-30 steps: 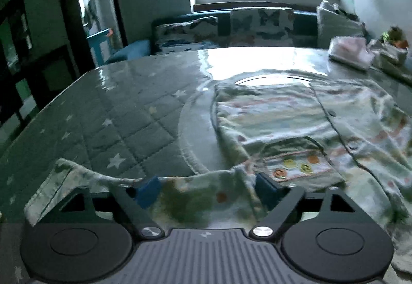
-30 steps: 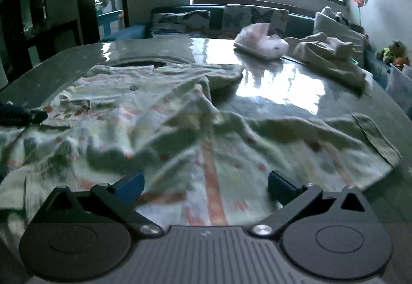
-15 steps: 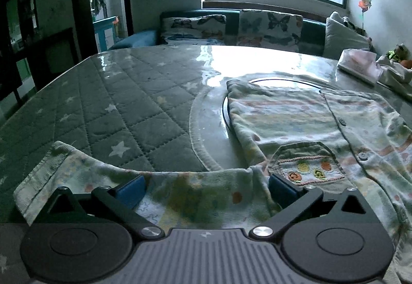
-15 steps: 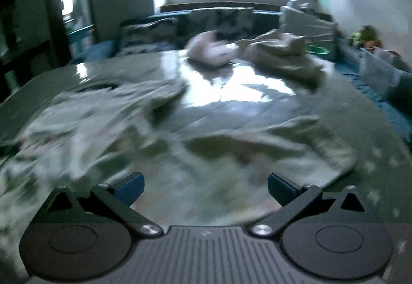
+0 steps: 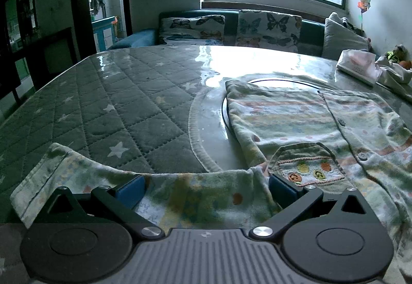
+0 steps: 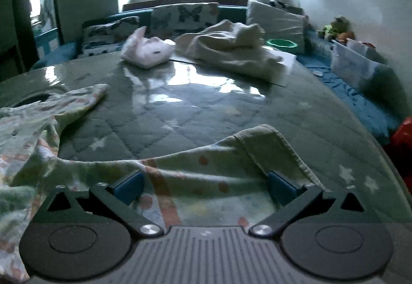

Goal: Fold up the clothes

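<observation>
A small patterned shirt (image 5: 296, 124) with buttons and an embroidered pocket lies spread on the quilted table cover (image 5: 116, 103). Its left sleeve (image 5: 77, 175) stretches across the near edge, under my left gripper (image 5: 206, 191), whose blue pads stand wide apart over the cloth; the gripper is open. In the right wrist view the other sleeve (image 6: 231, 163) lies flat with its cuff to the right, and my right gripper (image 6: 204, 187) hovers open above it, pads apart and pressing nothing.
A pink folded garment (image 6: 146, 52) and a cream pile of clothes (image 6: 231, 49) sit at the table's far side. A sofa with butterfly cushions (image 5: 267, 26) stands behind. A round glass insert (image 5: 280, 81) shows under the shirt's top.
The left gripper's jaws opened wider over the left sleeve. The right gripper swept rightwards across the shirt body and now sits over the right sleeve near its cuff.
</observation>
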A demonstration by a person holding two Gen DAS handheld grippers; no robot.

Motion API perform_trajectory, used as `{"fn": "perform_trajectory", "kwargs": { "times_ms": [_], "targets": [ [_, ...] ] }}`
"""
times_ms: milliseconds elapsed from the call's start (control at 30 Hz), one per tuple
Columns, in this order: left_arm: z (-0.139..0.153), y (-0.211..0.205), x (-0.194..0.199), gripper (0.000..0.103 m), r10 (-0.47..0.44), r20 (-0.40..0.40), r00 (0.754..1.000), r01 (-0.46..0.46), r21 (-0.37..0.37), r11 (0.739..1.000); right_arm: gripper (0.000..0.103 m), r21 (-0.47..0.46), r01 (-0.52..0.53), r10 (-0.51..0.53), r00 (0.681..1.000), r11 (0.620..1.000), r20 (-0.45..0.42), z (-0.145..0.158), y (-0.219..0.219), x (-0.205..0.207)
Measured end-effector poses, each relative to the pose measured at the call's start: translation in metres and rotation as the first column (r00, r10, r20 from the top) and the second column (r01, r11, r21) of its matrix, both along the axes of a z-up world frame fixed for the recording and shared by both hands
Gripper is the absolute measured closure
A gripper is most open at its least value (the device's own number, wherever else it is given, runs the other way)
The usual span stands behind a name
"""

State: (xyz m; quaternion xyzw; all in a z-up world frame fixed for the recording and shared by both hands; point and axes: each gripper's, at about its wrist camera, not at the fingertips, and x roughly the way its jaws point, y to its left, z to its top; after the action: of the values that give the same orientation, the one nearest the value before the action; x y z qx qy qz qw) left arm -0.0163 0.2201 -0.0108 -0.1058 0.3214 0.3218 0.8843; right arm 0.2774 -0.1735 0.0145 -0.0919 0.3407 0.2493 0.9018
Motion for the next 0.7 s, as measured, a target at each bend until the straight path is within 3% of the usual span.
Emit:
{"fn": "perform_trajectory", "kwargs": {
  "times_ms": [467,700],
  "targets": [
    [0.001,0.005,-0.001,0.000,-0.039,-0.005,0.999,0.039,0.001,0.999,0.000,-0.002,0.140,-0.140,0.990,0.990,0.008,0.003,-0.036,-0.064],
    [0.002,0.017,-0.004,0.000,-0.092,-0.006,0.996,0.092,0.001,0.996,0.001,-0.011,0.165,-0.165,0.986,0.986,-0.021,0.011,-0.036,-0.063]
  ]
}}
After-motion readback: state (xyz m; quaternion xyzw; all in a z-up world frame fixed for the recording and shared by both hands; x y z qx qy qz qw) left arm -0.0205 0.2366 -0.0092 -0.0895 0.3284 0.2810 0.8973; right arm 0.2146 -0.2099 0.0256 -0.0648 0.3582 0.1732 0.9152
